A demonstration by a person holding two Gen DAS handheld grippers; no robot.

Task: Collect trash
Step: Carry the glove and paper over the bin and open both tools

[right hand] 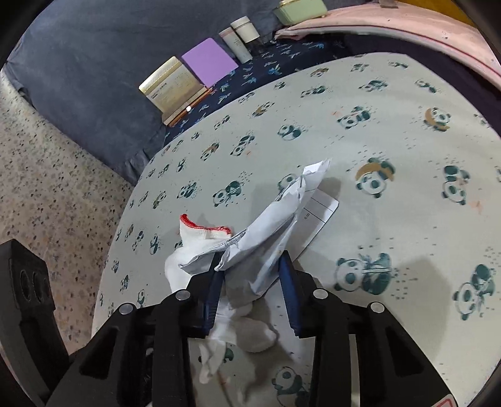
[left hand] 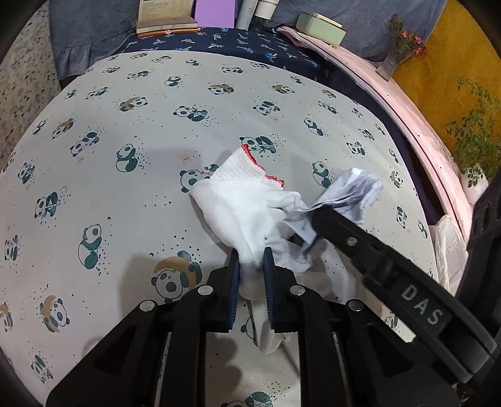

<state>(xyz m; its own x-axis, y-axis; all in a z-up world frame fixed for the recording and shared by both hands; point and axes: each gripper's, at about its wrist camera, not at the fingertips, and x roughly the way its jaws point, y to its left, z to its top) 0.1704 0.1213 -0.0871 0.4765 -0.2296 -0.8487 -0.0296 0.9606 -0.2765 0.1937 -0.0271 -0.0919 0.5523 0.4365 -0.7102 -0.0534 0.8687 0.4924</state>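
A white knit glove (left hand: 247,200) with a red-stitched cuff lies on the panda-print table cover (left hand: 125,188). My left gripper (left hand: 252,260) is shut on the glove's lower part. A crumpled white paper (left hand: 350,191) lies just right of the glove. My right gripper (right hand: 252,266) is shut on that crumpled paper (right hand: 275,219), and its black arm (left hand: 391,269) crosses the left wrist view from the lower right. The glove (right hand: 194,247) shows left of the paper in the right wrist view.
Books (left hand: 166,22), a purple box (left hand: 214,12), white bottles (left hand: 253,12) and a green box (left hand: 321,26) stand at the table's far edge on dark blue cloth. A pink curved rim (left hand: 407,103) and plants (left hand: 476,137) are at the right. A translucent plastic bag (left hand: 447,250) sits lower right.
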